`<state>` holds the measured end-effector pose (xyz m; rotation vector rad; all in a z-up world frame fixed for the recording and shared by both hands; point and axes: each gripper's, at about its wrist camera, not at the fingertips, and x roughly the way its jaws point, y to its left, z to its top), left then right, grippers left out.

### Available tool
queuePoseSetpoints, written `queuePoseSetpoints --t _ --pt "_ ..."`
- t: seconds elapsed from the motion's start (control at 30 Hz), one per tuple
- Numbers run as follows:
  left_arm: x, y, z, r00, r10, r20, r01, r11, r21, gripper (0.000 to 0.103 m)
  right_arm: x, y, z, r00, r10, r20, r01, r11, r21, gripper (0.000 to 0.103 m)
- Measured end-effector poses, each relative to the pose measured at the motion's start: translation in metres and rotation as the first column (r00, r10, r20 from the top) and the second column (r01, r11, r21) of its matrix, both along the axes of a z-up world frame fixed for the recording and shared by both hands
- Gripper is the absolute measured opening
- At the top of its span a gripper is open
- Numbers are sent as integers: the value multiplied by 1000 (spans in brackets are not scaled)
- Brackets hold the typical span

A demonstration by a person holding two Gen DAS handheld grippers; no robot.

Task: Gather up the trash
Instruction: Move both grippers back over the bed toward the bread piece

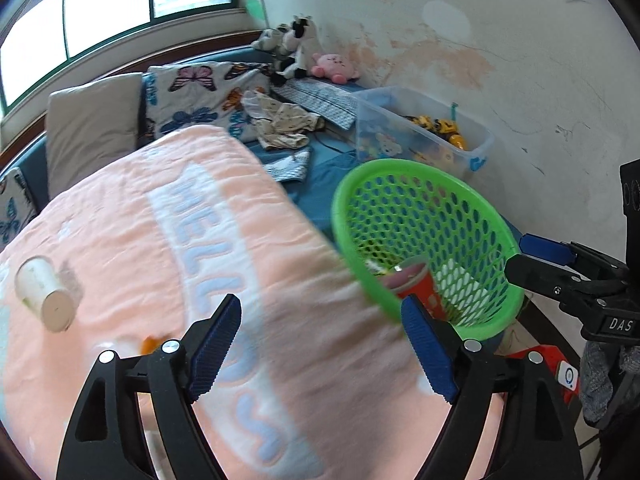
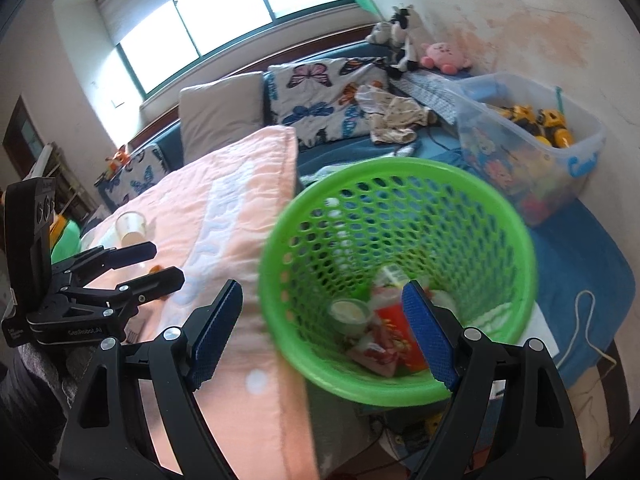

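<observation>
The left gripper (image 1: 322, 344) hangs over a pink quilt (image 1: 132, 248), its jaws spread wide with nothing between them. The right gripper (image 2: 324, 332) is likewise spread and empty: its left pad is in front of the quilt (image 2: 224, 216) edge, its right pad in front of the mouth of a green basket (image 2: 400, 390). In the left wrist view the right gripper (image 1: 536, 260) shows at the right edge, just beside the basket rim (image 1: 344, 216); whether it touches cannot be told.

The basket is tilted so its open mouth faces the cameras, and it sits at the quilt's right edge. Inside lie a red carton (image 2: 394, 320), a small round tub (image 2: 349, 312) and some crumpled wrappers (image 2: 380, 350). The red carton (image 1: 420, 284) also shows through the mouth in the left wrist view.

Further out on the quilt, well apart from the basket, a white paper cup (image 1: 44, 292) lies on its side; from the right wrist view the cup (image 2: 131, 227) is just beyond the left gripper (image 2: 160, 264). A small orange scrap (image 1: 150, 344) lies on the quilt near the left gripper's left finger.

Beyond the quilt the bed has a blue sheet (image 1: 324, 176), a heap of pale clothes (image 1: 280, 126), a grey pillow (image 1: 90, 120) and a butterfly cushion (image 1: 196, 92). A clear plastic bin (image 2: 532, 148) of toys stands by the wall, with plush toys (image 1: 312, 56) in the corner under the window (image 1: 108, 20).
</observation>
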<state>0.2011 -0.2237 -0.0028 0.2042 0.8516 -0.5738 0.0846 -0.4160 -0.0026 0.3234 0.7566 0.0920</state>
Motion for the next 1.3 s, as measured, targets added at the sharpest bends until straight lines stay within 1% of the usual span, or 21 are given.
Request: queuePoseSetpoints --t 0.27,0.53,0.77,0.97,1.23,1.3 --pt "-7 48 3 995 95 22 -95 995 5 82 12 46 6 995 97 9 -96 995 -19 82" --pt "-15 100 4 982 189 25 -189 982 -1 83 23 90 9 982 186 14 -186 982 -25 83" --pt "-17 149 6 961 274 26 -274 962 -18 84 36 122 7 966 257 4 -257 966 -34 83" --pt "-19 191 5 937 350 16 -350 936 -26 85 51 152 0 948 316 -21 -317 948 -35 83" --pt "-23 231 -10 909 417 -19 -417 909 -21 85 78 191 -16 925 374 -63 -377 926 -36 83" --pt "-24 236 -13 905 425 -26 -425 905 -20 85 87 200 -21 920 384 -77 -387 921 -32 80"
